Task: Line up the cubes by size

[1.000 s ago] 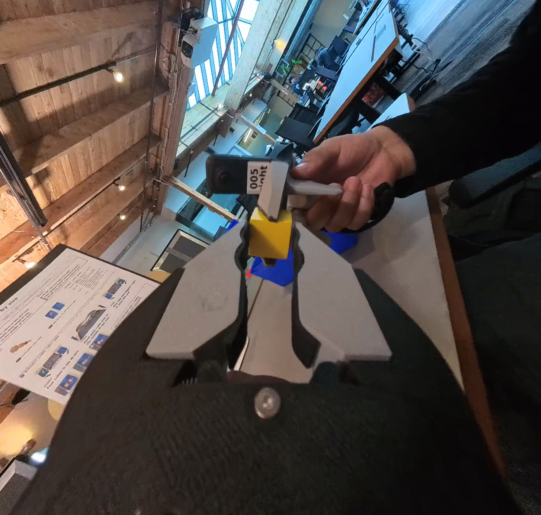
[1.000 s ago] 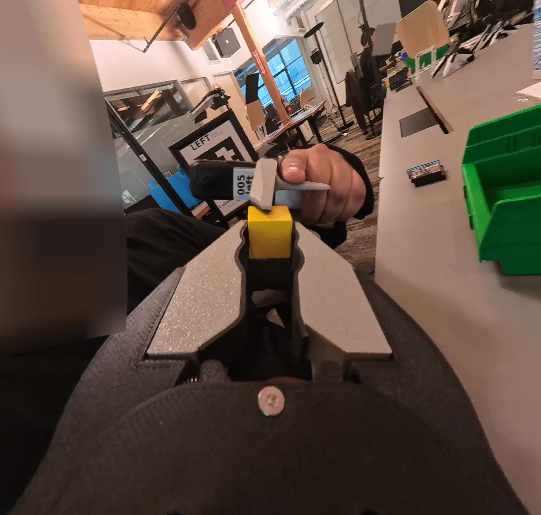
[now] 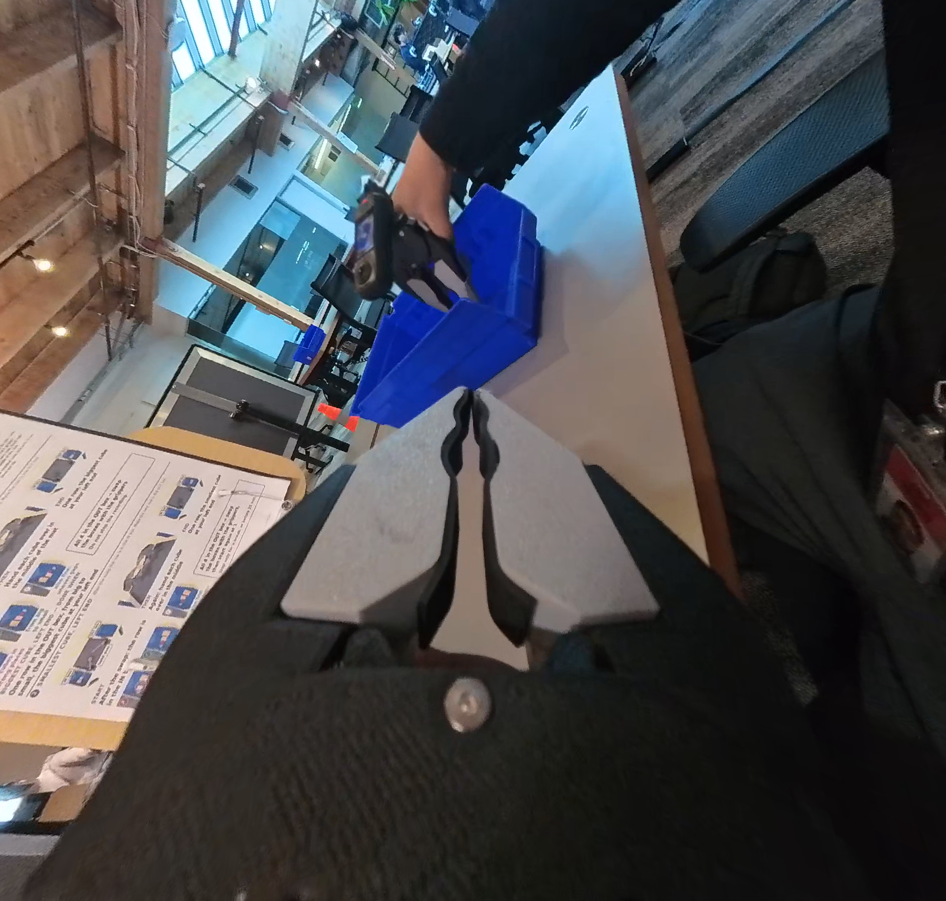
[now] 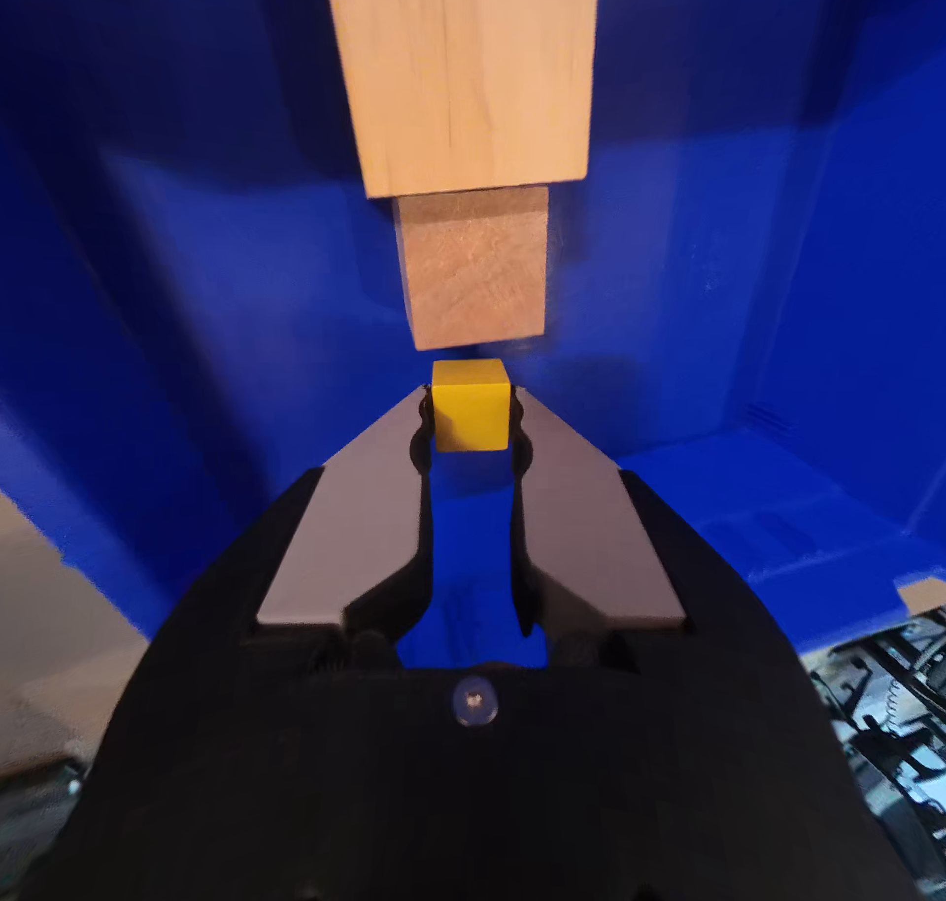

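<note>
Risk first: yellow cube [image 4: 471, 412] is pinched only at the very tips of the right hand-held gripper [image 4: 470, 416], so a loose squeeze or a bump on the way down could let it twist or drop out of line. It hangs just short of the mid-size brown cube [image 4: 475, 268], with a thin gap between them; pushing further forward would likely shove that cube into the large pale wooden cube [image 4: 463, 73] behind it and skew the row. Opening while above the floor could make it bounce; whether it touches the floor yet cannot be told, picture is blurred.

Location: all three cubes sit inside the blue bin [image 4: 768, 262], on one line running away from the camera, large farthest, brown in the middle, yellow nearest. So row axis points straight ahead along the right hand-held gripper's fingers. Yellow cube has no long axis of its own; its faces look square to the row, one flat face toward the brown cube, top face level.

Left hand-held gripper [image 3: 467, 410] is pressed together with nothing in it, held back over the table [image 3: 604, 416], near the bin's outer wall. From that view the right one reaches down into the bin, tips hidden.
</note>
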{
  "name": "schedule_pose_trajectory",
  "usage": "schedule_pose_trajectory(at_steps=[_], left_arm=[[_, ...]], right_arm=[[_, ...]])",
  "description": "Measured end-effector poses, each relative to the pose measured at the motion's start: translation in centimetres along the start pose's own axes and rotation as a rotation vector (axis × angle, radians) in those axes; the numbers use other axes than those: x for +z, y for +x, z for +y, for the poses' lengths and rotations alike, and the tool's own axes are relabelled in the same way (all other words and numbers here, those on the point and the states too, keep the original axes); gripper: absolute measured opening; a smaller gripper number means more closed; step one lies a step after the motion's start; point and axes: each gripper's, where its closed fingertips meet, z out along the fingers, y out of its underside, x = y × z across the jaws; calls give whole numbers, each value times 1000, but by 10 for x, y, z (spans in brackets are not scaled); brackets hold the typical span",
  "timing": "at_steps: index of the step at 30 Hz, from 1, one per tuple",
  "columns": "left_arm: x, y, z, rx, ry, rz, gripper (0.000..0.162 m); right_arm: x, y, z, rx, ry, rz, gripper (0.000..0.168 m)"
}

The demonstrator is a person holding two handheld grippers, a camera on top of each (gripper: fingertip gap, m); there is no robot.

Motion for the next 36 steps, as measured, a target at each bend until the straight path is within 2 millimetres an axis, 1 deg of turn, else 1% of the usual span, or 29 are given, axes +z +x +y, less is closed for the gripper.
schedule_pose_trajectory(at_steps=[1, 3, 7, 8, 9, 10, 11, 13, 14, 15, 16, 17, 18, 20, 21, 23, 25, 26, 28, 29, 31, 32, 33, 34, 35, 36], left_arm=[[0, -1, 2, 7, -4, -10, 0], [-1, -2, 5, 18, -11, -19, 0], [-2, 0, 5, 1, -11, 1, 0], [-2, 1, 6, 1, -19, 5, 0], [-3, 2, 9, 2, -34, 12, 1], [-3, 4, 13, 1, -58, 24, 2], [-5, 6, 19, -4, -87, 38, 3], [-9, 8, 29, -24, -134, 62, 3], [-13, 9, 33, -38, -153, 78, 3], [-17, 9, 38, -58, -175, 86, 3], [-23, 8, 45, -85, -202, 92, 4], [-29, 6, 51, -114, -231, 96, 8], [-35, 3, 59, -142, -263, 84, 10], [-50, -15, 78, -212, -351, 0, 11], [-59, -30, 89, -257, -403, -76, 12], [-80, -60, 110, -342, -495, -214, 11], [-94, -79, 127, -378, -576, -221, 11], [-99, -87, 138, -405, -623, -200, 11], [-105, -95, 165, -434, -748, -84, 25], [-106, -96, 178, -375, -797, -4, 32], [-107, -88, 204, -187, -829, 195, 48], [-109, -90, 222, -134, -863, 244, 36], [-113, -92, 243, -138, -934, 285, 30], [-119, -92, 261, -171, -1016, 339, 38], [-125, -93, 277, -189, -1083, 382, 43], [-129, -96, 292, -170, -1136, 414, 43]], right_arm=[[4, 1, 0, -6, -24, -3, 27], [8, -4, -12, -28, 12, -39, 27], [9, -4, -11, -9, -18, -70, 27], [9, -2, -9, 14, -27, -68, 34], [8, -2, -6, 36, -46, -73, 52], [6, -4, -4, 60, -60, -89, 60], [2, -6, -1, 74, -70, -97, 59], [-12, -6, 1, 91, -50, -68, 60], [-22, -5, -2, 110, -9, -42, 61], [-36, -3, -9, 137, 61, -4, 60], [-51, 0, -20, 170, 153, 46, 59], [-69, 0, -35, 201, 260, 85, 59], [-89, -7, -56, 218, 386, 101, 60], [-130, -37, -111, 186, 662, 92, 60], [-148, -55, -134, 152, 765, 103, 60], [-171, -89, -171, 55, 883, 150, 61], [-181, -122, -200, -66, 897, 171, 61], [-182, -134, -211, -114, 881, 178, 62], [-185, -150, -230, -184, 859, 197, 62], [-186, -153, -236, -206, 852, 219, 62], [-185, -156, -245, -230, 866, 252, 62], [-185, -160, -248, -236, 893, 236, 62], [-183, -166, -250, -251, 919, 201, 60], [-181, -168, -249, -262, 919, 179, 58], [-179, -164, -247, -246, 906, 182, 58], [-176, -160, -244, -217, 898, 182, 59]])
